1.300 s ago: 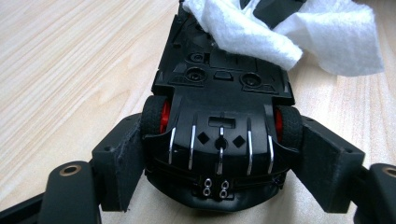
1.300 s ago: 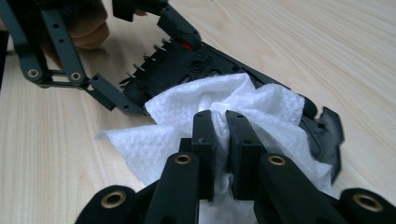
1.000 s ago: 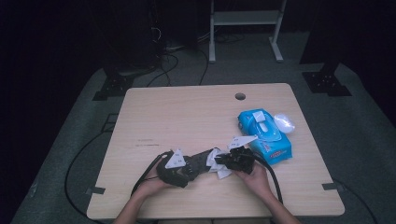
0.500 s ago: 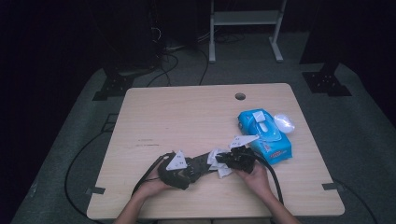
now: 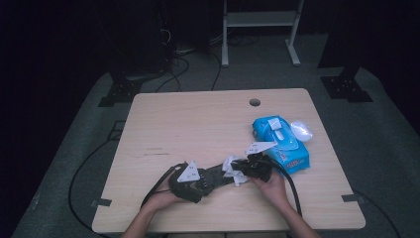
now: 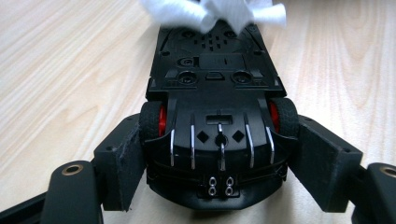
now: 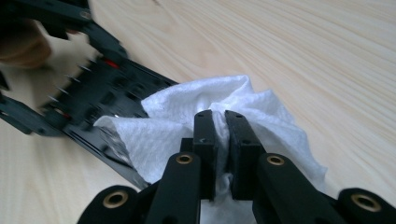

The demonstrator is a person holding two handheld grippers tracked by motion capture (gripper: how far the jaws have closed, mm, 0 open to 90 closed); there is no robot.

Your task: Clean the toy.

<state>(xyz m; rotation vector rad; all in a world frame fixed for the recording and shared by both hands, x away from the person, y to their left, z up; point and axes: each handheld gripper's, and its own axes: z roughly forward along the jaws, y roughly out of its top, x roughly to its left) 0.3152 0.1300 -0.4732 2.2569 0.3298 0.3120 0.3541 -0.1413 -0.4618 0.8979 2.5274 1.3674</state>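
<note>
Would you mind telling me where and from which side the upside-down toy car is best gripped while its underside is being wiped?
Grip the toy car across its rear, at the two red-hubbed wheels, coming in from the tail end along its length. The left hand-held gripper already does so: the wheels give the pads flat, parallel sides, the chassis faces up, and the front stays free for the white wipe pinched in the right hand-held gripper.

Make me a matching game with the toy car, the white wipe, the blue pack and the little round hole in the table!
Things:
1. toy car
2. white wipe
3. blue pack
4. round hole

States or places:
A. pinched between the right gripper's jaws
B. lying on the table beside the right gripper
C. near the table's far edge
D. upside down, clamped at its wheels by the left gripper

Pairs: 1-D, 2-A, 3-B, 4-C
</note>
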